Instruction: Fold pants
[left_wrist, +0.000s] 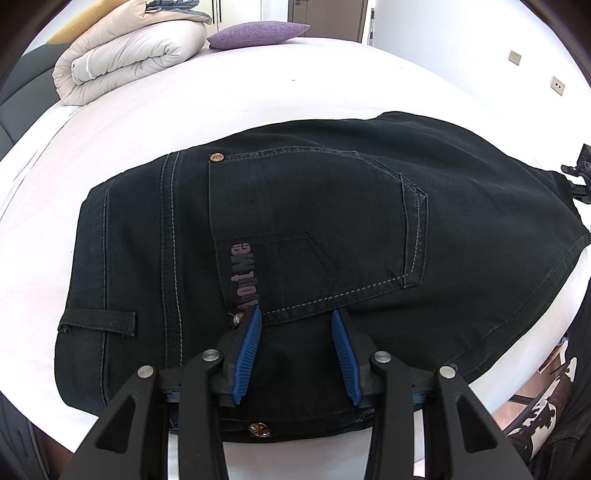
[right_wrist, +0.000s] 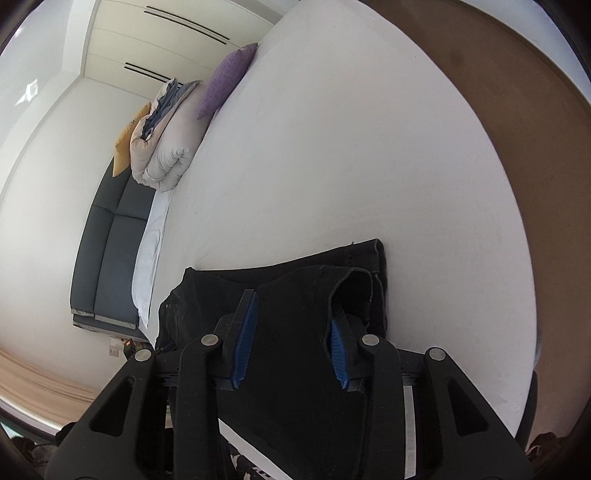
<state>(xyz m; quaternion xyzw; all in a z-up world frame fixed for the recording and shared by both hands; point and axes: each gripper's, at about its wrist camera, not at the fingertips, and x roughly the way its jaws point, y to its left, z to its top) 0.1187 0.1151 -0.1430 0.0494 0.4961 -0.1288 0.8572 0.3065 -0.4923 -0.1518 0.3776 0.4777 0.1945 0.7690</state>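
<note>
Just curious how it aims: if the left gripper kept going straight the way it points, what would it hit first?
Probably the black pants: the open left gripper points at the back pocket.

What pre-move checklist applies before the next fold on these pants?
1. Left tongs open over the pants, nothing between the pads: ok.
2. Right tongs wide apart with dark fabric draped between the pads; whether they grip it: cannot tell.
3. Pants lie fully on the bed: ok.
4. Back pocket area flat, no big wrinkles: ok.
5. Leg hems aligned: not ok, one edge is curled up.
6. Duvet and purple cushion far from the pants: ok.
</note>
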